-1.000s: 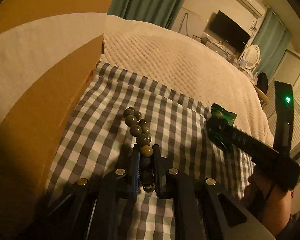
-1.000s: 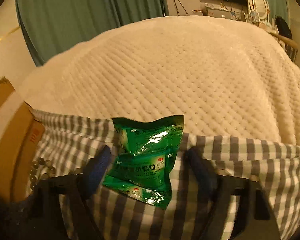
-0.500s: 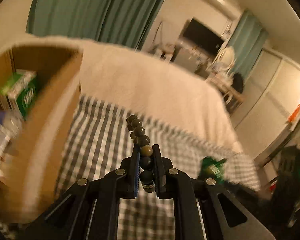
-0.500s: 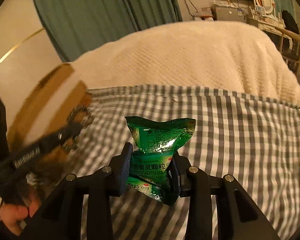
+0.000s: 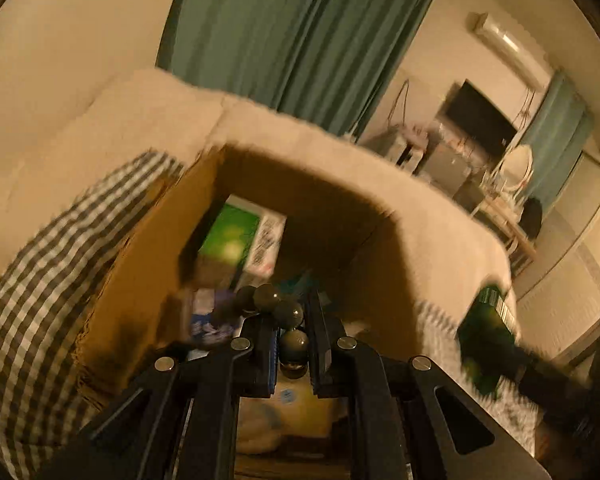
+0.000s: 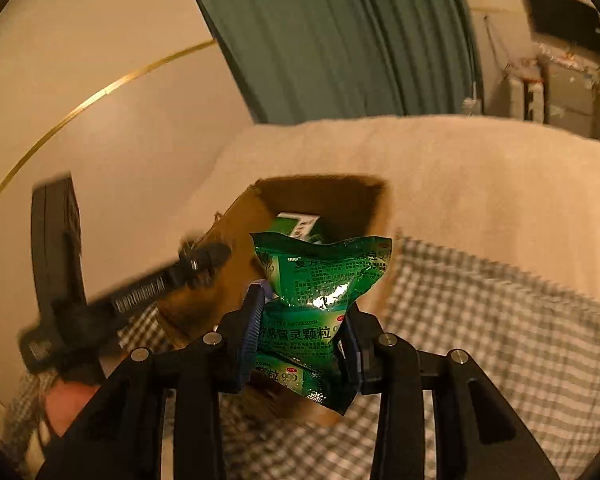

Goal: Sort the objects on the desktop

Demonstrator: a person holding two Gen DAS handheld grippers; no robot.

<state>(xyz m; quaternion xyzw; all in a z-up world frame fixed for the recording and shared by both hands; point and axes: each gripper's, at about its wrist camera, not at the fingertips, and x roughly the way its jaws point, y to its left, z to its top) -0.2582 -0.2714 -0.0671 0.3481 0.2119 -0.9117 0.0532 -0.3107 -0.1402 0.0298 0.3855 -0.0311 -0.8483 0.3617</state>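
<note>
A bracelet of dark round beads (image 5: 267, 297) sticks out from between the fingers of my left gripper (image 5: 292, 314), which is shut on it. The gripper hangs over the open cardboard box (image 5: 148, 248), looking down into it. My right gripper (image 6: 305, 306) is shut on a crinkled green foil packet (image 6: 324, 272), held in the air just in front of the same box (image 6: 236, 232). The packet (image 5: 486, 332) also shows blurred at the right of the left wrist view. The left gripper (image 6: 200, 264) reaches over the box from the left, with a hand (image 6: 68, 404) below it.
Inside the box lie a green-and-white carton (image 5: 236, 236), a purple packet (image 5: 208, 316) and a pale yellow bag (image 5: 284, 412). The box stands on a grey checked cloth (image 6: 500, 340) over a cream blanket (image 6: 480, 168). Teal curtains (image 5: 300, 40) and a TV (image 5: 480, 120) stand beyond.
Both grippers rose off the checked cloth and swung left toward the box. The bracelet now hangs over the box opening, and the green packet has been lifted up to the box.
</note>
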